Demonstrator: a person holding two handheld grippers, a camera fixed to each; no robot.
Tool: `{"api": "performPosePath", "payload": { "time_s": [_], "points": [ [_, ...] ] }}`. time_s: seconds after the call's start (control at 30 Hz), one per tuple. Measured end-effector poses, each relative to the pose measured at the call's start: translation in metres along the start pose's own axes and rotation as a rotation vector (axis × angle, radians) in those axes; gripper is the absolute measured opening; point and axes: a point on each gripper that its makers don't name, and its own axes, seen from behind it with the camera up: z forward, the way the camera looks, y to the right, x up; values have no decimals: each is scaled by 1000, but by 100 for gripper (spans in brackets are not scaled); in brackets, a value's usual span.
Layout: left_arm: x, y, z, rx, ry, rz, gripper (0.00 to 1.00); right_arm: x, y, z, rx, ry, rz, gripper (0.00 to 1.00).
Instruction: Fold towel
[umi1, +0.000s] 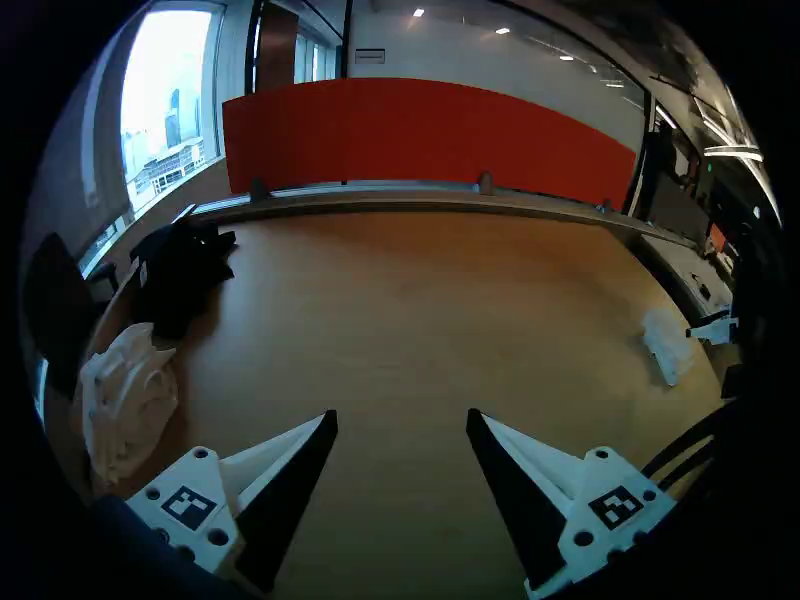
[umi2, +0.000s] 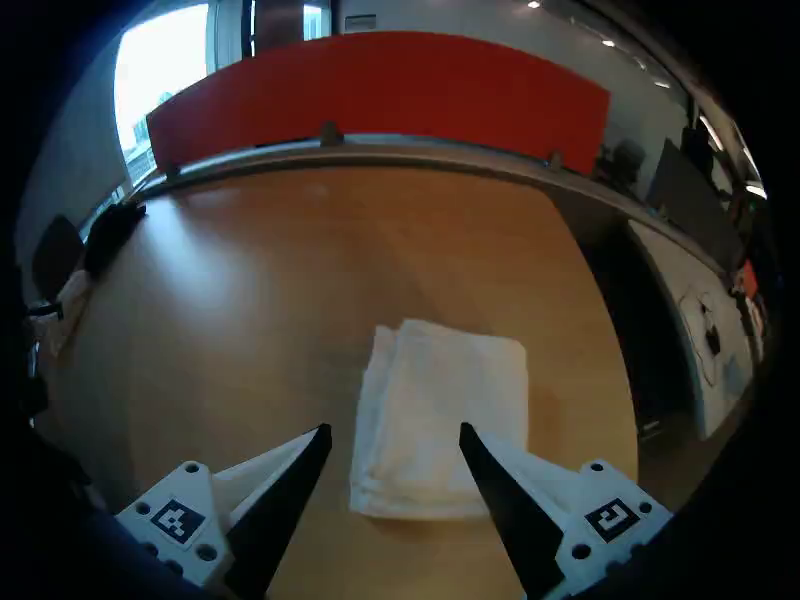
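One wooden table (umi1: 420, 300) bears one folded white towel (umi2: 440, 420), one crumpled white heap (umi1: 125, 400) and one black bundle (umi1: 180, 265). One red screen (umi1: 420, 135) stands along its far edge. Two tools are at the table: the left gripper (umi1: 400, 420) and the right gripper (umi2: 390, 430), each with two fingers (umi1: 290, 470) and two square markers (umi1: 188, 505), making four fingers and four markers in all.

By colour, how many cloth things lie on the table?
White: 2, the folded towel and the crumpled heap.
Black: 1, the cloth pile.
Total: 3.
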Motion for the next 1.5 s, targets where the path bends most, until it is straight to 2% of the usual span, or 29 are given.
{"api": "performPosePath", "payload": {
  "time_s": [0.2,0.4,0.77,1.1,1.5],
  "points": [
    [6,-1,1,-1,13,0,96,36,-25,-3,16,128,11,99],
    [12,-5,1,2,25,-5,96,71,-35,-9,-5,276,29,99],
    [29,-12,6,10,78,-17,96,123,-53,-27,-28,471,43,99],
    [73,-29,6,38,219,-41,96,171,-79,-45,-51,603,60,99],
    [123,-55,2,88,392,-38,96,207,-125,-59,-31,711,89,99]
  ]
}}
